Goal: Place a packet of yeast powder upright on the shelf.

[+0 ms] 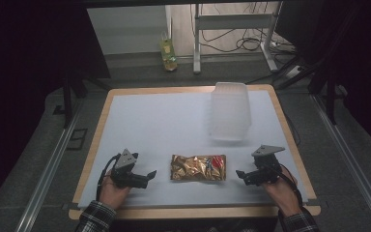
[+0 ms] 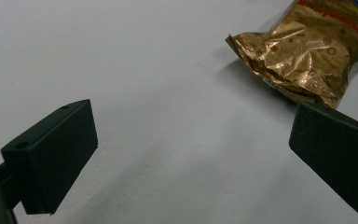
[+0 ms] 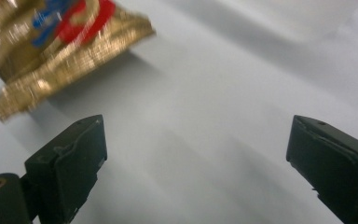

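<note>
Foil, gold and crinkled, wraps the snack bag [image 1: 198, 167] that lies flat on the pale surface [image 1: 149, 125], near its front edge and between the two tools. Red and blue print marks the bag's right end. In the left gripper view the bag [image 2: 303, 56] sits beyond the upper right, its crimped end turned toward the camera, apart from both black jaws. In the right gripper view, blurred, the bag [image 3: 60, 46] lies at the upper left, its sealed edge just past one jaw without touching it.

To the bag's left, the left tool [image 1: 150, 175] rests low over the surface, held in a hand [image 1: 112, 191], jaws spread wide with nothing between them and aimed at the bag. To the bag's right, the right tool [image 1: 239, 175] is held in the other hand [image 1: 281, 189], jaws likewise wide apart and empty, pointing at the bag's printed end.

Farther back, toward the surface's far right corner, stands a translucent plastic container [image 1: 230, 110], well apart from the bag. On the floor beyond the surface a bottle [image 1: 168, 54] of yellowish liquid stands upright.
</note>
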A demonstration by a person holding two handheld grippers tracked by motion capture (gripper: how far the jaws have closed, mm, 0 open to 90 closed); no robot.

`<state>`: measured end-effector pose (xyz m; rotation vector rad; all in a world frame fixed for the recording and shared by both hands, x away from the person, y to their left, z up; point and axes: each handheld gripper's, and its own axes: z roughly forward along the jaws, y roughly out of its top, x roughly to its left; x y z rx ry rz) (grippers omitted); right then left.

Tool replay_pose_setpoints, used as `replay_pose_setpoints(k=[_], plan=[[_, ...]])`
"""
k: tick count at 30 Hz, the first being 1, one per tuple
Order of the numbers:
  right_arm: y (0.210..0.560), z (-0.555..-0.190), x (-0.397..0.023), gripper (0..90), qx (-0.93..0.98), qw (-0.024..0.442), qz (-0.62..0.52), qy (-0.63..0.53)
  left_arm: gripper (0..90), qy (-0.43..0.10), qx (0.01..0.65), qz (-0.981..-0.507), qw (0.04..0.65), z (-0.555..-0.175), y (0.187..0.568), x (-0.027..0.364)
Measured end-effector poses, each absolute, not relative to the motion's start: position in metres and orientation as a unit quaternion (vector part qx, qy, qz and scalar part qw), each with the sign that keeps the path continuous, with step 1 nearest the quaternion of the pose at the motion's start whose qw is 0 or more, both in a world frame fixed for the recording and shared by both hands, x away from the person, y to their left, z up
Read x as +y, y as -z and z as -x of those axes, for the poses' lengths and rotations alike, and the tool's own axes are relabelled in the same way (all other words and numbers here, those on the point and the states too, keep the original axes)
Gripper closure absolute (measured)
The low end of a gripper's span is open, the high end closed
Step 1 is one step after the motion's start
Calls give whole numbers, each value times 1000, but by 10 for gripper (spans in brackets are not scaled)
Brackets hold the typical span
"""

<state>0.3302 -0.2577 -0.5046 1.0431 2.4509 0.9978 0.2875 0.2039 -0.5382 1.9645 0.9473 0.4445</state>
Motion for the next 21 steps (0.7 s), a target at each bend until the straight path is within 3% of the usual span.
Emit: replay_pose_setpoints(k=[21], plan=[[508, -331, -256, 36, 875, 150, -313, -337, 7, -159, 387, -796, 438, -289, 538, 197]])
